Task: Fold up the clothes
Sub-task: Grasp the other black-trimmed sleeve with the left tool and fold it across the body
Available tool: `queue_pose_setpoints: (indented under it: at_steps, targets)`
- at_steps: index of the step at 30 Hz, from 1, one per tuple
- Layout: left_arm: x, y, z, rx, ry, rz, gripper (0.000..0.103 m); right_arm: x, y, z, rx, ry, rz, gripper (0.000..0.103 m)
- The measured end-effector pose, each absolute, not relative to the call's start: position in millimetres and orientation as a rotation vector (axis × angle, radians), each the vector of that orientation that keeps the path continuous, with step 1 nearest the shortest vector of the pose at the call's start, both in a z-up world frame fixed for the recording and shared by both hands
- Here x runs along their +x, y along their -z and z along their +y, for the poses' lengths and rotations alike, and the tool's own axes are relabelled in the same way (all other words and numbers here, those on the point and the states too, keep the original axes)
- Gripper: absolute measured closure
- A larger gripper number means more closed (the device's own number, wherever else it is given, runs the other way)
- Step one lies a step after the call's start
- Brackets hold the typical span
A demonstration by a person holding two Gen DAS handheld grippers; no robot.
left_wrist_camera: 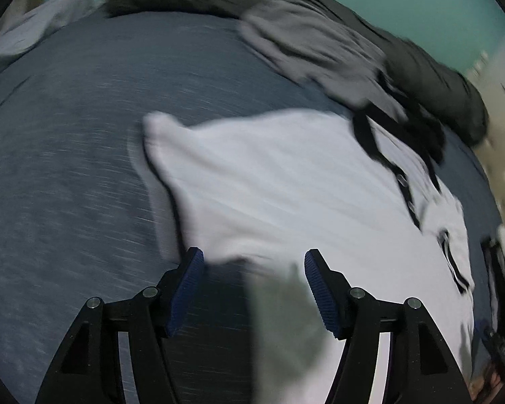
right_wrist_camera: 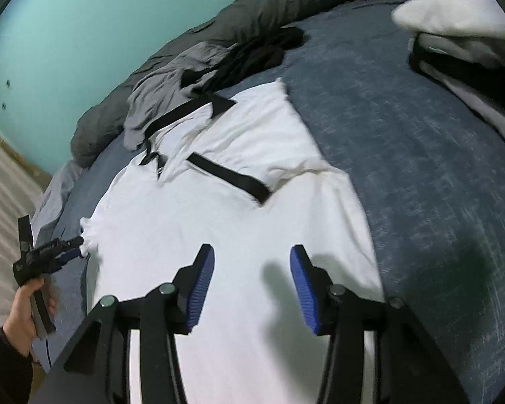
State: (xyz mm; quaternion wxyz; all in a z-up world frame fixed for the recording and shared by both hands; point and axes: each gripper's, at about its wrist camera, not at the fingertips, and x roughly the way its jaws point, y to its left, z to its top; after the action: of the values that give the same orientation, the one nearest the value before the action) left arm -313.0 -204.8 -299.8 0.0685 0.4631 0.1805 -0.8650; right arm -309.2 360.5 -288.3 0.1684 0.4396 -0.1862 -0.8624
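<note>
1. Shirt (right_wrist_camera: 198,235), white with black trim, is spread flat on the blue bedcover (right_wrist_camera: 421,168); its collar end lies toward the grey pile of clothes (right_wrist_camera: 171,101) near the far edge, and folded items (right_wrist_camera: 454,33) are stacked at the right.

2. Risk of a crooked fold is judged to be present: in the left wrist view everything is smeared, so the left gripper (left_wrist_camera: 254,282) may be placed carelessly, and a corner could be missed or only one layer taken.

3. A second risk is that the black trim or the collar is dragged into the grey pile, because these lie very close together.

4. The left gripper is seen with its jaws apart above the shirt's edge; no cloth is between the pads. In the right wrist view it is seen at the shirt's left edge, held by a hand (right_wrist_camera: 23,309) in a dark sleeve, and contact there cannot be told.

5. The right gripper (right_wrist_camera: 252,282) is tilted down over the shirt's lower part, jaws moderately apart, nothing is held, and its shadow falls on the cloth.
</note>
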Motion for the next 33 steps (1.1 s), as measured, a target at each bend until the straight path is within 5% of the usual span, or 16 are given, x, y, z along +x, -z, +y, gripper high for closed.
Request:
queue_pose_setpoints:
  at_steps: [9, 24, 28, 33]
  targets:
    - [-318.1, 311.5, -282.7, 1.322, 2.505, 0.716, 0.036, -308.7, 289.2, 356.2, 1.194, 2.424, -0.557, 0.055]
    - [-339.2, 333.9, -269.2, 1.342, 2.538, 0.743, 0.037, -315.4, 297.8, 360.2, 1.198, 2.408, -0.600, 0.055]
    - [-346.0, 333.6, -262.4, 1.340, 2.550, 0.704, 0.066, -316.8, 300.0, 364.5, 1.204, 2.408, -0.620, 0.055]
    - [-354.5, 334.9, -251.0, 1.360, 2.575, 0.657, 0.086, -317.8, 301.5, 365.3, 1.208, 2.402, -0.633, 0.055]
